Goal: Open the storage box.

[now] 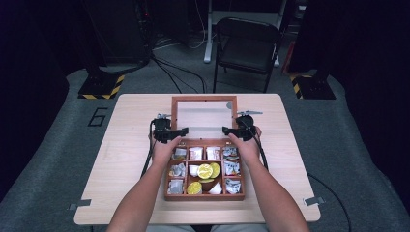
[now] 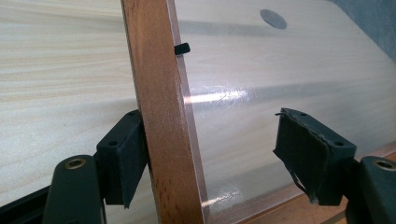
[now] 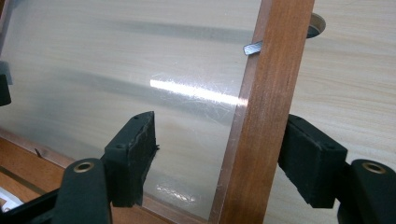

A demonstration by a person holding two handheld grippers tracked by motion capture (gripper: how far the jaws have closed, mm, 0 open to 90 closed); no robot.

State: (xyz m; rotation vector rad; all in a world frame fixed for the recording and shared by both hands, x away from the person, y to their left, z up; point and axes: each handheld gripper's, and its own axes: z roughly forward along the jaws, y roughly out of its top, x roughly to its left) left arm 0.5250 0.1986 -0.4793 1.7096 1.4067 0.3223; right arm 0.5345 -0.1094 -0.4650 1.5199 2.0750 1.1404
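A wooden compartment box [image 1: 205, 196] stands on the table with its glass-panelled lid [image 1: 204, 99] raised upright. Its cells hold white packets and yellow-lidded cups [image 1: 205, 170]. My left gripper [image 1: 169, 133] straddles the lid's left wooden rail [image 2: 159, 116]. Its jaws [image 2: 212, 154] stand open: one pad rests against the rail's outer face, the other hangs apart in front of the glass [image 2: 261, 70]. My right gripper [image 1: 239, 130] straddles the right rail [image 3: 271, 93] in the same way. Its jaws [image 3: 222, 156] stand open, one pad close to the wood, the other well off it.
The light wooden table [image 1: 130, 159] has bare room left and right of the box. A round grey spot [image 2: 273, 18] shows through the glass. Behind the table stand a black folding chair [image 1: 246, 46], floor cables and striped stand bases [image 1: 101, 86].
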